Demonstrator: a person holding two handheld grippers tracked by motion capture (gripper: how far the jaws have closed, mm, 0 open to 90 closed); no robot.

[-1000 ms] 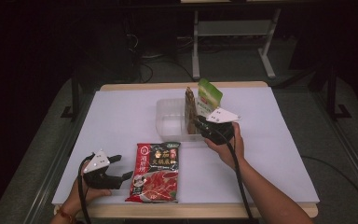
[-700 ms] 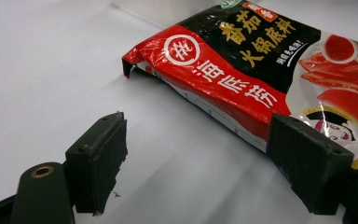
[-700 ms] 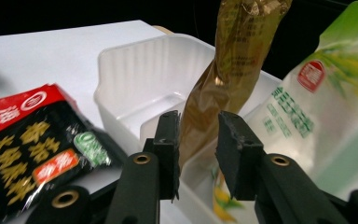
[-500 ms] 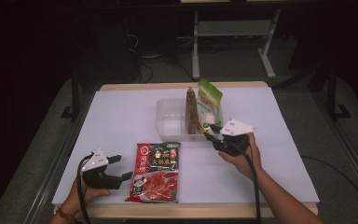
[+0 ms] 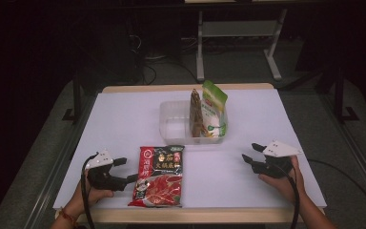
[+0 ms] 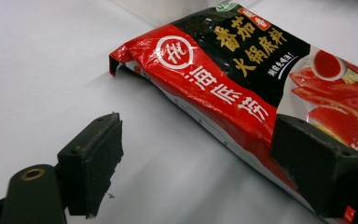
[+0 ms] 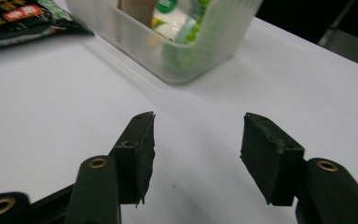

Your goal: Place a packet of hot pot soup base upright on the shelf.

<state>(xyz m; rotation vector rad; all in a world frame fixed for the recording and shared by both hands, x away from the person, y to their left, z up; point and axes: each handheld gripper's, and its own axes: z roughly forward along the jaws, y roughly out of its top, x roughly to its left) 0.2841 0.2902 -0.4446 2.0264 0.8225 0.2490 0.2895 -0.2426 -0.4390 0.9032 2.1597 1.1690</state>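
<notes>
A red and black hotpot-base packet [image 5: 161, 175] lies flat near the table's front edge. My left gripper [image 5: 128, 170] rests just left of it, open, and its jaws have just been opening. In the left gripper view the packet's [image 6: 242, 79] long edge runs between the jaws [image 6: 198, 135]; one jaw hangs over that edge and the other over bare table, neither pressing. My right gripper [image 5: 249, 151] sits at the front right, its jaws also just opening, with nothing between them [image 7: 196, 126]. It points toward a clear plastic tub [image 5: 174, 125].
The tub [image 7: 182, 60] holds a brown packet [image 5: 195, 114] and a green and white packet [image 5: 213, 112], both upright at its right end. A white sheet [image 5: 124, 124] covers the table. Dark floor, cables and a metal stand lie beyond the far edge.
My right hand has drawn back from the packets in the tub to the table's front right and lower, with its jaws spreading wider. The left hand has stayed in place.
</notes>
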